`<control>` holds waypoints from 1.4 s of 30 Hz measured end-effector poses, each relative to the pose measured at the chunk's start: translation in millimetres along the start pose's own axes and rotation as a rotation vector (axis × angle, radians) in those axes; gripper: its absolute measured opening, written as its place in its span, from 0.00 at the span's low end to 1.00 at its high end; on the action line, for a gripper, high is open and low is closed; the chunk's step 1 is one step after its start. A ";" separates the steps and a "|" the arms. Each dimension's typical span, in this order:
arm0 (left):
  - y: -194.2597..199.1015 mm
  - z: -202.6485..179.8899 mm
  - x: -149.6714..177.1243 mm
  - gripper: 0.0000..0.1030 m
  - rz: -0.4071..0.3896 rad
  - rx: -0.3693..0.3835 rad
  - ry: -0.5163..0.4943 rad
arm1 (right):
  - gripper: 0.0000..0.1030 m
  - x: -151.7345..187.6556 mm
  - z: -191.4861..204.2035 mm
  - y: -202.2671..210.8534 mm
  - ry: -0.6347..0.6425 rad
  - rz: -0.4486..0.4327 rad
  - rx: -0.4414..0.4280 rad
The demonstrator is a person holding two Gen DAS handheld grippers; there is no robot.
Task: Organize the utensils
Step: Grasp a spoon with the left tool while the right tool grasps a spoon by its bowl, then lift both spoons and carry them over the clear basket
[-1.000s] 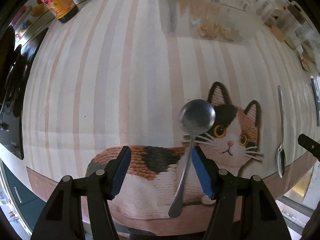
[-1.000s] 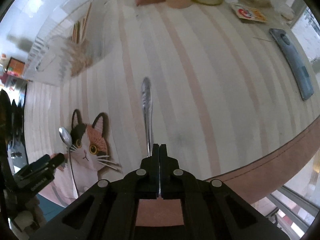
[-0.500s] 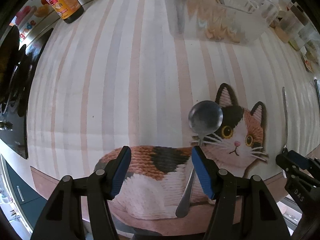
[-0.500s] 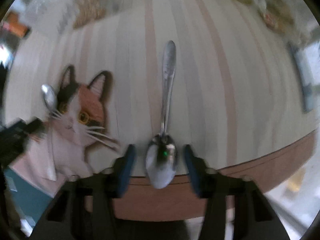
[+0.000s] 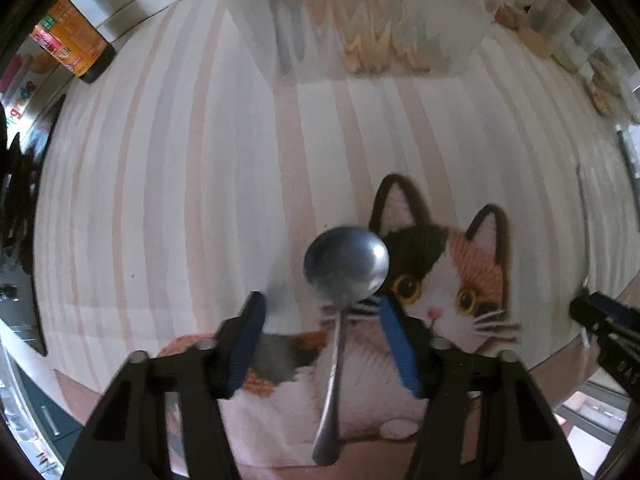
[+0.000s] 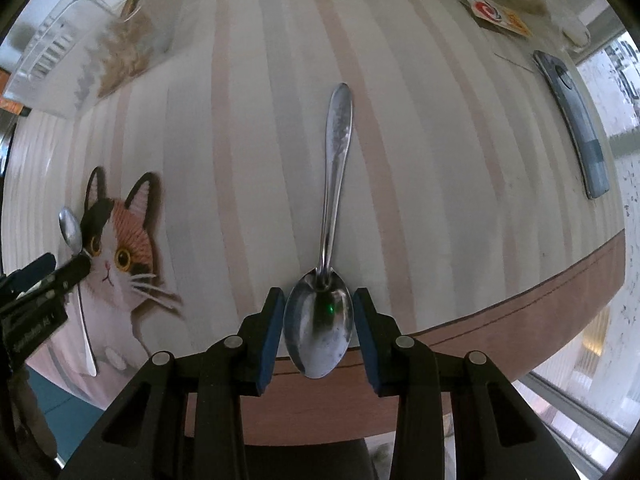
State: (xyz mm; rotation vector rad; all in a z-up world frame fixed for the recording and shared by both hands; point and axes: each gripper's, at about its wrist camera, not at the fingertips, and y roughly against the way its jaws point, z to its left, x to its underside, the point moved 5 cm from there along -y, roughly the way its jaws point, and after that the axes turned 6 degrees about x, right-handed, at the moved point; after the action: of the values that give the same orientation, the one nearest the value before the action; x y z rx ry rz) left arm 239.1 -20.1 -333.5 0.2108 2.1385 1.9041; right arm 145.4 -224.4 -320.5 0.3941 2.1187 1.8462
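Now the left tool [image 5: 320,314] is seen pointing down over a round-bowled steel spoon [image 5: 346,268] lying on the cat-patterned striped cloth of the surface [image 5: 180,184]. Its blue pads have just been closing and stand partly open, the spoon's thin neck between them but apparently not yet pressed; a second ago the handle lay nearer the right pad, so the tool has been centred on it. The right tool [image 6: 318,312], shut a second ago, is now partly open with its pads just beside the bowl of a long oval steel spoon [image 6: 332,216]; whether they touch it cannot be told. Both spoons appear set up for pickup, neither lifted. Farther off, a clear plastic utensil holder [image 5: 380,32] stands at the cloth's far edge, probably the destination.
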 end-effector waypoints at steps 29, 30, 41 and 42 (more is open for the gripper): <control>33.5 32.4 -7.4 0.39 -0.025 0.197 0.139 | 0.36 -17.8 -4.4 53.6 -0.056 -0.085 -0.114; 30.6 27.7 -5.6 0.46 -0.022 0.203 0.136 | 0.36 -17.6 -6.5 52.9 -0.063 -0.080 -0.118; 17.6 -18.0 -8.4 0.37 -0.083 0.013 -0.031 | 0.36 -9.5 -21.7 35.0 -0.082 -0.049 -0.086; 17.2 -19.1 -8.2 0.37 -0.078 0.019 -0.036 | 0.36 -8.2 -23.6 33.7 -0.083 -0.044 -0.083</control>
State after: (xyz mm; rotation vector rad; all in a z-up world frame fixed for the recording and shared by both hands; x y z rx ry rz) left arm 240.0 -38.4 -313.7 0.1615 2.1111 1.8237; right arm 143.8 -244.5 -283.8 0.3942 1.9734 1.8531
